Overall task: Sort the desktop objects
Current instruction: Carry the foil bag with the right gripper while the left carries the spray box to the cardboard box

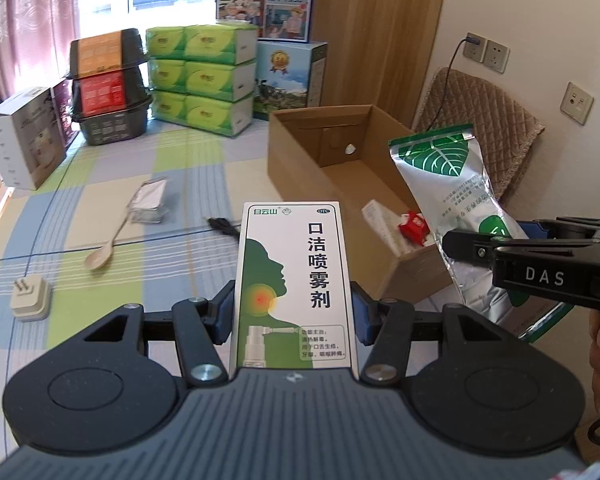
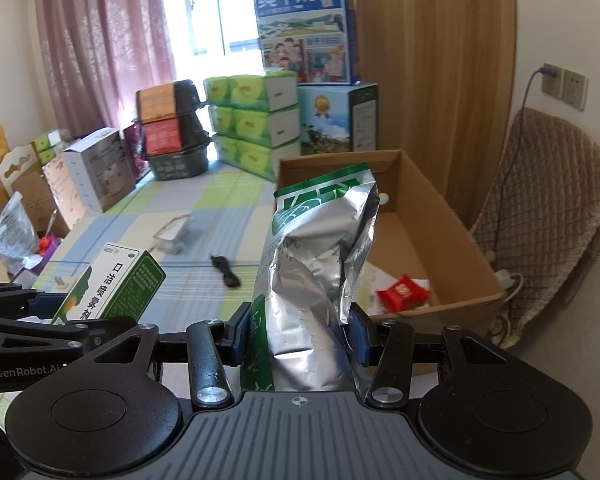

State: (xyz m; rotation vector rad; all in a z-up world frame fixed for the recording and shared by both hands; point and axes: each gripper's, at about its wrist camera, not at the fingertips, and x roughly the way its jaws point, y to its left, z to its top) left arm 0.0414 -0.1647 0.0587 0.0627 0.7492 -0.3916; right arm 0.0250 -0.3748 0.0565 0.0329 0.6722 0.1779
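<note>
The right gripper (image 2: 296, 338) clamps a crumpled silver-green foil pouch (image 2: 316, 264), upright, in front of the open cardboard box (image 2: 460, 248). At left, the left gripper (image 2: 40, 316) holds a green-white spray box (image 2: 112, 288), tilted.

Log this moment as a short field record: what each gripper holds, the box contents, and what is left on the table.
left gripper: shut on spray box
right gripper: shut on foil pouch
cardboard box: open; red packet and a white item inside
table: spoon, plug adapter, black cable, clear container
</note>
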